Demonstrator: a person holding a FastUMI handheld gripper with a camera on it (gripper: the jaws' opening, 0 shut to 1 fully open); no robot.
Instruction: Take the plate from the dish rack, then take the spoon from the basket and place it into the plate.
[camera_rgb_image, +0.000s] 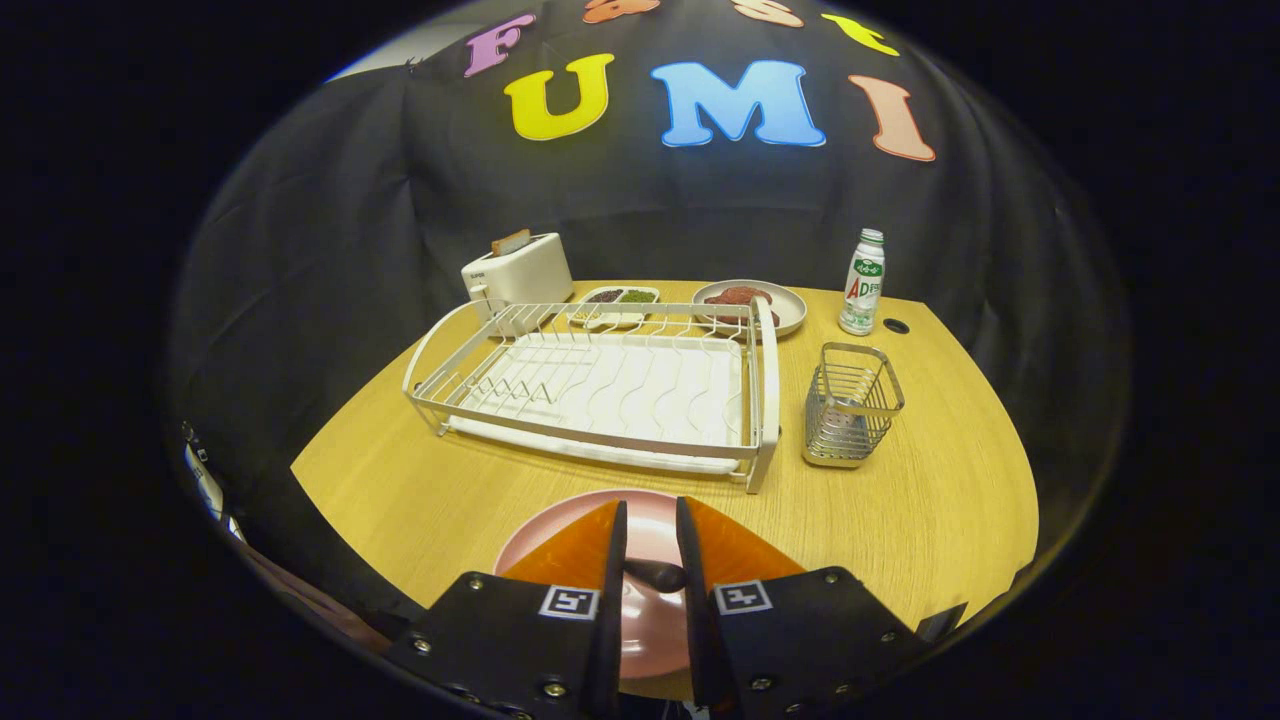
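The pink plate (648, 625) lies flat on the wooden table (950, 490), close in front of the white dish rack (765, 390), whose slots stand bare. My gripper (651, 506) hovers right over the plate, its fingers drawn close together. A dark spoon (655, 574) spans the narrow gap between them, touching both fingers just above the plate's surface. The wire basket (851, 405) stands to the right of the rack, beyond the fingers, with nothing sticking out of it.
Behind the rack stand a white toaster (518, 272) with a slice in it, a small divided dish of grains (620, 298) and a plate of dark food (752, 300). A white bottle (863, 282) stands behind the basket. The table's edge runs near on both sides.
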